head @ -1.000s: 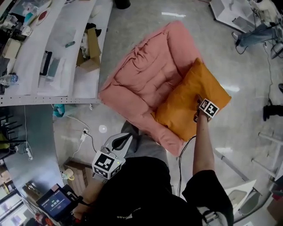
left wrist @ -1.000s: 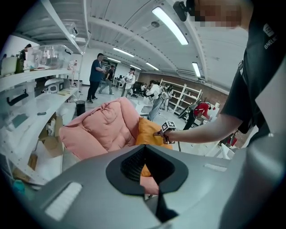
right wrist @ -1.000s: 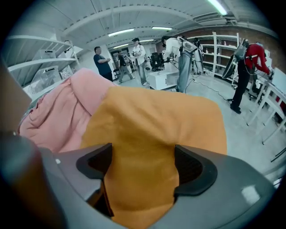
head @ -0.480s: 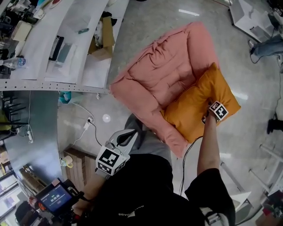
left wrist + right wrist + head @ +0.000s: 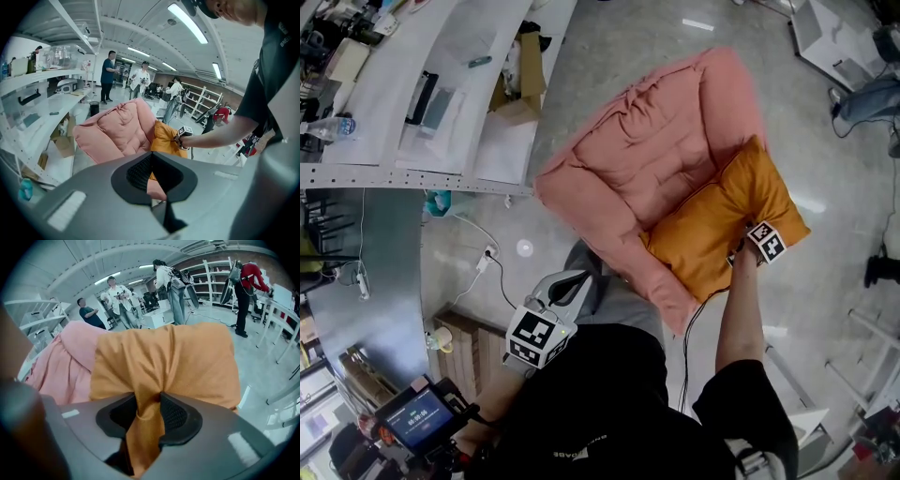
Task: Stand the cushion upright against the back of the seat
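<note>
An orange cushion [image 5: 712,225] lies tilted over the right side of the pink padded seat [image 5: 647,141], resting on its armrest. My right gripper [image 5: 741,251] is at the cushion's near right edge. In the right gripper view its jaws are closing, and the pads pinch a bunched fold of the orange cushion [image 5: 164,357] in my right gripper [image 5: 149,414]. My left gripper [image 5: 570,287] hangs close to my body, shut and empty, away from the seat. In the left gripper view my left gripper [image 5: 151,161] points toward the pink seat [image 5: 117,131] and cushion [image 5: 165,138].
A long white bench [image 5: 441,94] with a cardboard box [image 5: 520,89] under it runs left of the seat. A cable and plug [image 5: 487,267] lie on the floor near my legs. Several people [image 5: 110,75] stand further back, and white racks [image 5: 281,305] are at the right.
The head view has shifted a little. My right gripper stays at the cushion's near right edge and the fabric there looks more gathered. The left gripper has hardly moved.
</note>
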Demonstrator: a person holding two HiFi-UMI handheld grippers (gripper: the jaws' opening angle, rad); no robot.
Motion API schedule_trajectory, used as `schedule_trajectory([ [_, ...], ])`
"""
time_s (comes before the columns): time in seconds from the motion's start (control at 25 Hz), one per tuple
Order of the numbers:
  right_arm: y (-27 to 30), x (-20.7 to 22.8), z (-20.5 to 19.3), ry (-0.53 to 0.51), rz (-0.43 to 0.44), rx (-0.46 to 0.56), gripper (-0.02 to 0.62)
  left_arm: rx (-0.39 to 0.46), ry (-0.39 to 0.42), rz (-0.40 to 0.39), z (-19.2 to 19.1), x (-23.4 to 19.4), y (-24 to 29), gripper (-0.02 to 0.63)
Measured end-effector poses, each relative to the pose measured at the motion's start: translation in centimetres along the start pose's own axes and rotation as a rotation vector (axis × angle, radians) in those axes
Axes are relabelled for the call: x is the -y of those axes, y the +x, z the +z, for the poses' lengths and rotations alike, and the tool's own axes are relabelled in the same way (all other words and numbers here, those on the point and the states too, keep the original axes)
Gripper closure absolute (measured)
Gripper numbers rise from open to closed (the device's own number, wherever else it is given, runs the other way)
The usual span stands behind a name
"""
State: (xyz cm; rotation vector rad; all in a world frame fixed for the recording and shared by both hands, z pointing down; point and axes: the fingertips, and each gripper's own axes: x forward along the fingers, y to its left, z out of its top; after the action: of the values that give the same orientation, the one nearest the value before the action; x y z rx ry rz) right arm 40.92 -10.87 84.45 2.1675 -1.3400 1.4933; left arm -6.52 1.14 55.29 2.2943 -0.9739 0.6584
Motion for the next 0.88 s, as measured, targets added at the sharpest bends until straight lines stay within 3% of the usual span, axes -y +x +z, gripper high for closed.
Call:
schedule_trajectory([
  [0.36,-3.6,-1.1,0.5,0.076,0.124,0.151,0.578,0.010,0.019,-0.013,1.0,0.7,0.3,0.586],
  [0.88,-9.8,-1.8,1.1,-0.006,0.218,0.297,0.589,0.037,0.049,-0.050,2.0,1.8,0.6,0.586],
])
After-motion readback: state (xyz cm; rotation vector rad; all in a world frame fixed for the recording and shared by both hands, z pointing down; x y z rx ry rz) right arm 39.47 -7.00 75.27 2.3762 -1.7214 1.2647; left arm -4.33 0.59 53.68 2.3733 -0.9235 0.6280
